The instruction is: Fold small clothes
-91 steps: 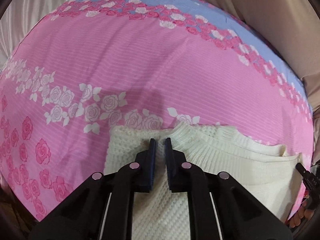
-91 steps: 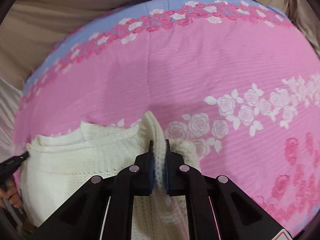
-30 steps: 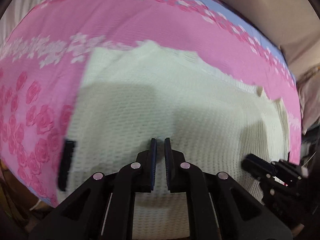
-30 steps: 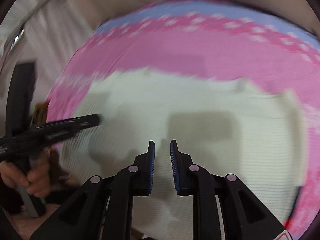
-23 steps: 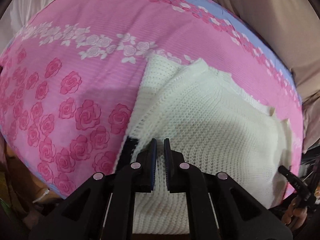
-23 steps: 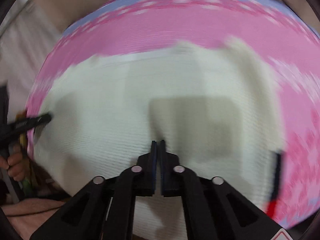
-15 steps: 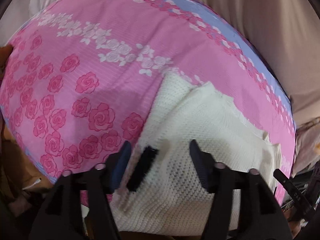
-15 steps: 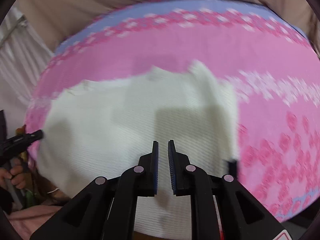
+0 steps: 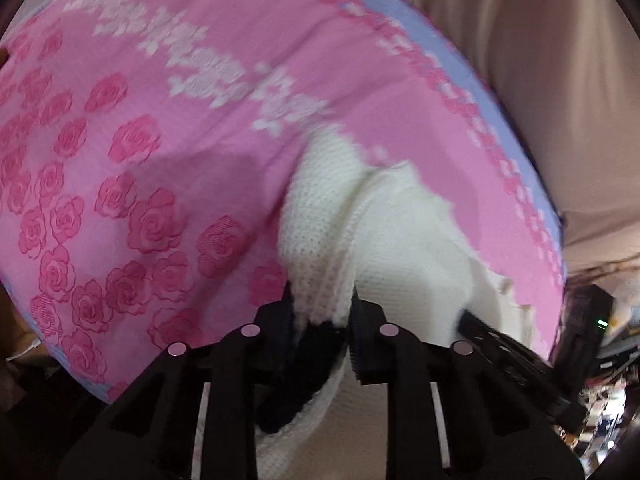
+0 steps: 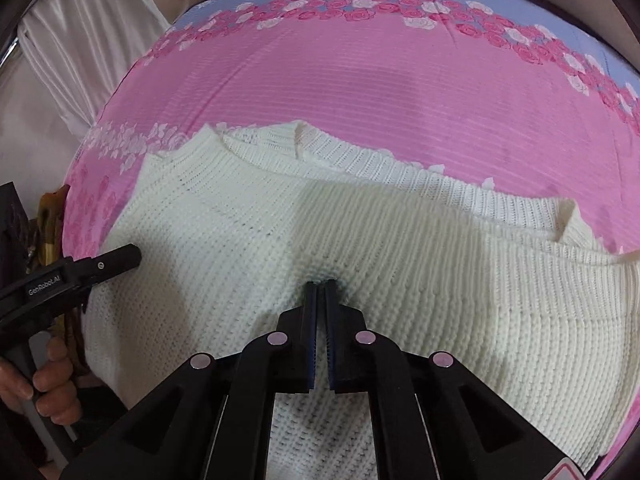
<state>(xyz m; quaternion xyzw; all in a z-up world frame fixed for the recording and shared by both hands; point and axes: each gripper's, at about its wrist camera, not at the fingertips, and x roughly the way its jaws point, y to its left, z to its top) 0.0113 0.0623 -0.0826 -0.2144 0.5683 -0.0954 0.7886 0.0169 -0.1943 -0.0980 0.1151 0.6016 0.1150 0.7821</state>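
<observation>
Left gripper [image 9: 322, 300] jaws pinching the white sweater's [image 10: 360, 240] edge, right gripper [image 10: 319, 286] jaws pressed together.

Sweater [image 10: 360, 240] lies flat on bedsheet [image 10: 360, 80], near its front edge. Left tongs [image 9: 322, 304] at sweater's left edge with a fold between the jaws. Right tongs [image 10: 320, 292] over sweater's middle. Curtain [image 10: 80, 40] behind-left of bed.
</observation>
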